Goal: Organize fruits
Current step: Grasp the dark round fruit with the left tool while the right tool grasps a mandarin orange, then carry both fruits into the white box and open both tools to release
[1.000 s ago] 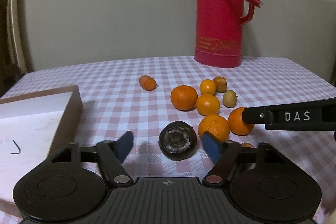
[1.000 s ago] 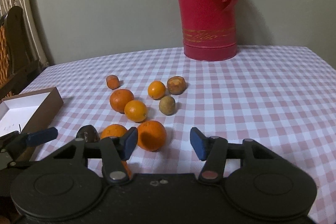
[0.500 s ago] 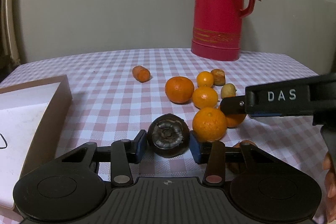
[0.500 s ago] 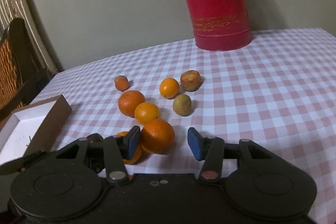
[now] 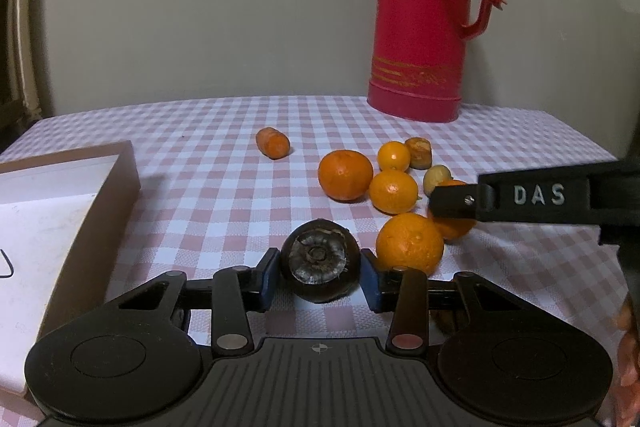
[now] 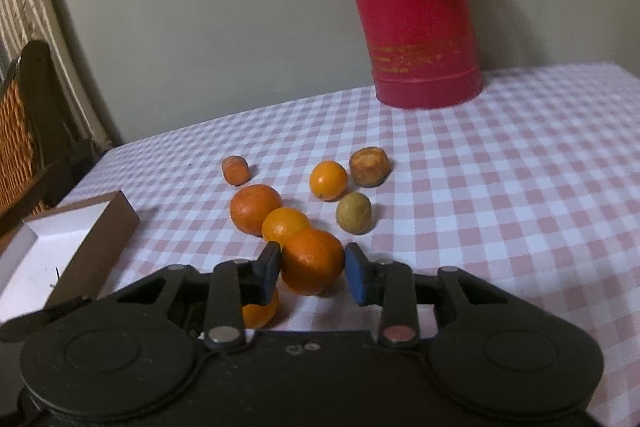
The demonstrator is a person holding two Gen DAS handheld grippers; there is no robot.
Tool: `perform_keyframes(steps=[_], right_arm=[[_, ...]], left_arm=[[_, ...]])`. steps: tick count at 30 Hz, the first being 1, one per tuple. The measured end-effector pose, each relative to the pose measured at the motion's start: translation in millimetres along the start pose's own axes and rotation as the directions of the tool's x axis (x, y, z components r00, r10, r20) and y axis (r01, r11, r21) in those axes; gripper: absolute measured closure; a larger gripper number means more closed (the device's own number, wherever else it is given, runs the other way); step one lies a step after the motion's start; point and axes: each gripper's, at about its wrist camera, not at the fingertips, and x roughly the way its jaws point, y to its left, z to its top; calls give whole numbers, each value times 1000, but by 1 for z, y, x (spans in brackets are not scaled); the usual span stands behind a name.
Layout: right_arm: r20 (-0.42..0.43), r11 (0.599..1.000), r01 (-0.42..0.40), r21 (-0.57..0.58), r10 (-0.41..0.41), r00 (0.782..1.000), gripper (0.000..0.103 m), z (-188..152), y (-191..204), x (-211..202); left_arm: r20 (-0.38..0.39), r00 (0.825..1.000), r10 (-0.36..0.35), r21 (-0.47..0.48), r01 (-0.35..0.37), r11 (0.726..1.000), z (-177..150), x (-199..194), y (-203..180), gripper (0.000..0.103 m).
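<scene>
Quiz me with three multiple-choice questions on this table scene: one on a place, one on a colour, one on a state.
1. The dark fruit sits:
A) in the box
B) between the fingers of the left gripper
C) behind the flask

2. The tablecloth is checked in:
A) pink and white
B) blue and white
C) green and yellow

3. The red flask is:
A) lying on its side
B) upside down
C) standing upright

Answers:
1 B, the blue pads flank it on both sides.
2 A, pink and white squares cover the whole table.
3 C, its base rests on the cloth with the lid on top.
</scene>
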Motion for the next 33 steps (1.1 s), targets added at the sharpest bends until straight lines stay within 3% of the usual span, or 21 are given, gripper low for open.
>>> perform_keyframes(steps=[10,19,25,33], right_arm=[[29,999,13,-52,-11,999,76,-9,5,-27],[67,991,-36,-129,45,997,77,-17,30,-56],[108,979,-112,-169,131,985,76,-20,59,-65],[123,946,-233,-225,264,957,76,-19,113,-56]], left_arm=[[38,999,-6,10,6,1000,-3,-25,6,61],[99,995,1,17,-3,1000,-3,-62,18,61],[150,987,48,1,-49,999,-3,-92,43,61],[190,966,177,-75,-165,983,-6,-119,103,61]])
